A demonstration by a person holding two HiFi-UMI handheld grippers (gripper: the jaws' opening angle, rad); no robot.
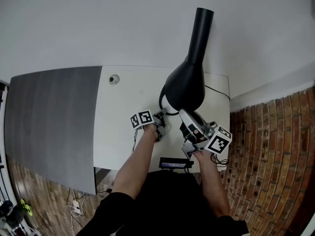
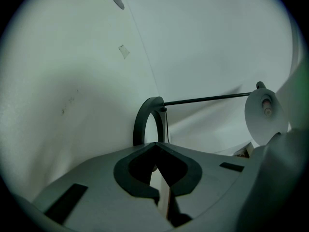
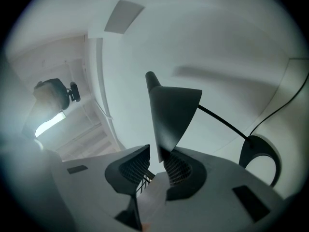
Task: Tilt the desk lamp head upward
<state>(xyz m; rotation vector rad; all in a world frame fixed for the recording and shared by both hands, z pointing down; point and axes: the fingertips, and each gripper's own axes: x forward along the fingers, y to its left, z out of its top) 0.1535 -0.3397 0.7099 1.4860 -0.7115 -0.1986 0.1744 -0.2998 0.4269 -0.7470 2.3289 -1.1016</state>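
The black desk lamp head point(image 1: 189, 80) point(image 3: 171, 115) stands over the right part of the white desk point(image 1: 128, 136), its narrow end pointing towards the wall. In the right gripper view, the lower rim of the shade dips between the jaws of the right gripper point(image 1: 186, 118) point(image 3: 157, 156). Those jaws are spread: the rim sits close against the right pad, with a clear gap to the left pad. A thin lamp arm point(image 3: 222, 122) point(image 2: 207, 99) runs from the head to the ring-shaped lamp base point(image 3: 263, 151) point(image 2: 145, 120).

The left gripper point(image 1: 161, 123) point(image 2: 155, 146) sits at the near edge of that base, its jaw tips drawn together with nothing visible between them. A grey mat point(image 1: 54, 117) covers the desk's left side.
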